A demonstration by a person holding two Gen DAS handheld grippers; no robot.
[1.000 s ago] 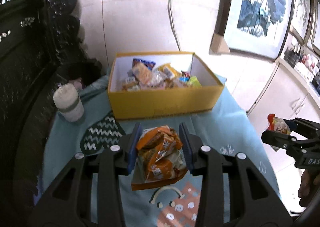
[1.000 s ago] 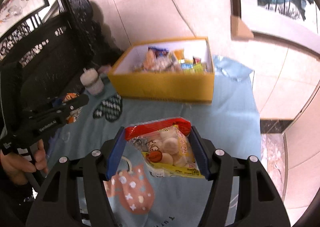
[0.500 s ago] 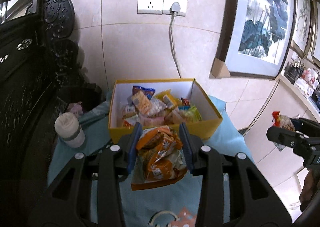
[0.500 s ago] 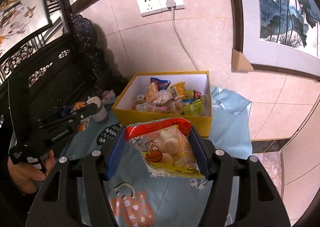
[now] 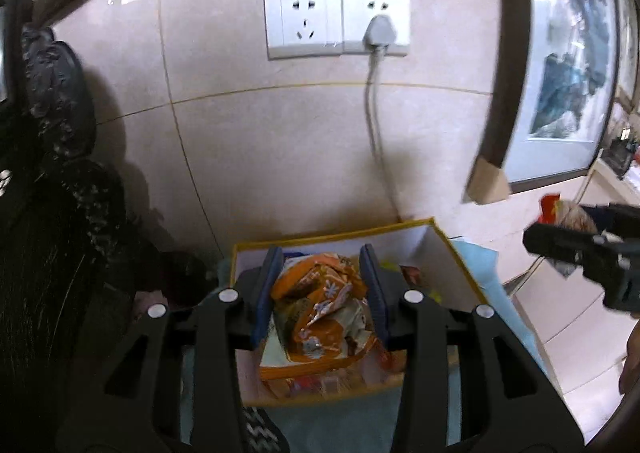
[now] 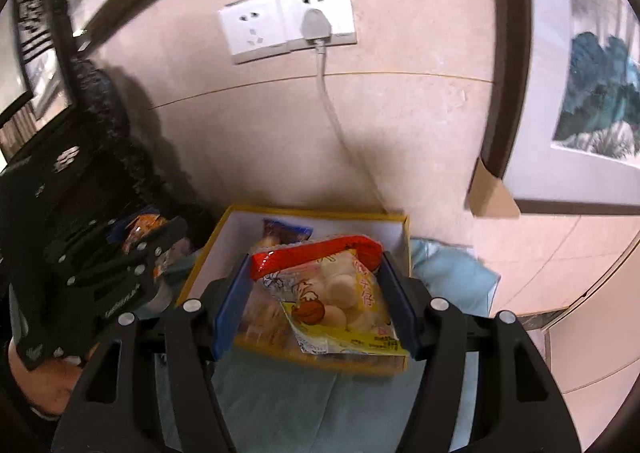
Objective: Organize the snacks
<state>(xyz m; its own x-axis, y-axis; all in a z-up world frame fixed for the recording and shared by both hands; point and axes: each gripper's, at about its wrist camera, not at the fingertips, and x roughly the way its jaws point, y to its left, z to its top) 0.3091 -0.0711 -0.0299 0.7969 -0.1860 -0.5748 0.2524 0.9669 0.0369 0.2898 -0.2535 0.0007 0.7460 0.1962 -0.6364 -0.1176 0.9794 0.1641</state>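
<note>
My left gripper (image 5: 322,285) is shut on an orange snack packet (image 5: 320,313) and holds it over the yellow box (image 5: 460,265), which has several snacks inside. My right gripper (image 6: 316,293) is shut on a yellow and red bag of small round biscuits (image 6: 340,301), held above the near side of the same yellow box (image 6: 404,225). The right gripper also shows at the right of the left wrist view (image 5: 588,249). The left gripper shows at the left of the right wrist view (image 6: 120,253).
The box stands on a light blue cloth (image 6: 452,273) against a tiled wall with sockets (image 5: 336,25) and a plugged cable (image 5: 376,125). Dark carved furniture (image 5: 48,213) is on the left. A framed painting (image 6: 580,93) hangs on the right.
Both grippers have risen and moved forward toward the wall with their packets. They now sit over the yellow box instead of in front of it.
</note>
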